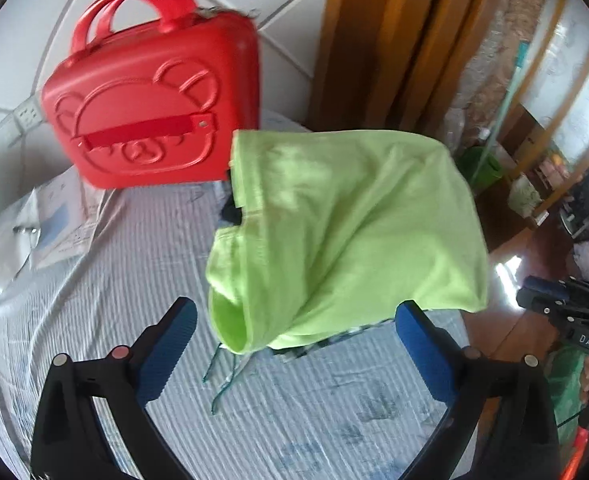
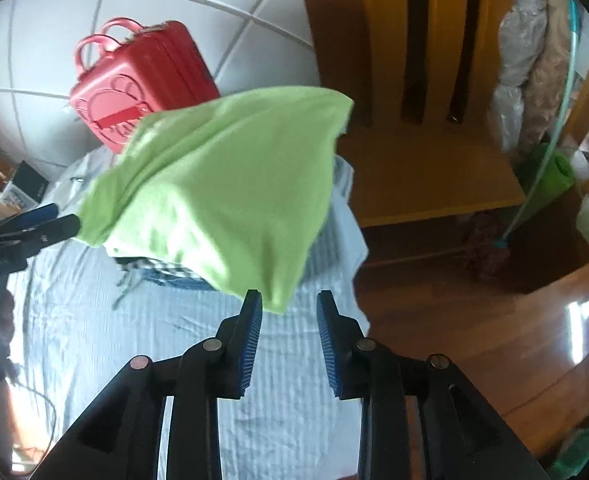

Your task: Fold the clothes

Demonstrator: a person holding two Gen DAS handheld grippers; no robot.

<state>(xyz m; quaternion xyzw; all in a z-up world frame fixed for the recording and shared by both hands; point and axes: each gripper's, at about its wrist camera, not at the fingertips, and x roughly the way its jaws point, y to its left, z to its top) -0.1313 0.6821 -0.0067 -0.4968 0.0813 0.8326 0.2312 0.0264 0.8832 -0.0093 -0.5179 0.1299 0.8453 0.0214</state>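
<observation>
Garment (image 1: 346, 232) — a lime-green piece — lay mid-frame atop a small stack on the bed (image 1: 94, 300). Left gripper (image 1: 296, 320) gaped wide, empty; right gripper (image 2: 289, 304) stood part-open, empty, a cloth corner between its fingers. Judged step: re-gripping for another fold.

Green shirt (image 1: 346, 232) lies between spread left gripper (image 1: 298, 320) fingers (image 1: 166, 356).

Red bear-face case (image 1: 150, 112) upright on striped sheet (image 1: 94, 300), against white tiled wall (image 1: 34, 20); wooden chair (image 2: 426, 120) beside.
</observation>
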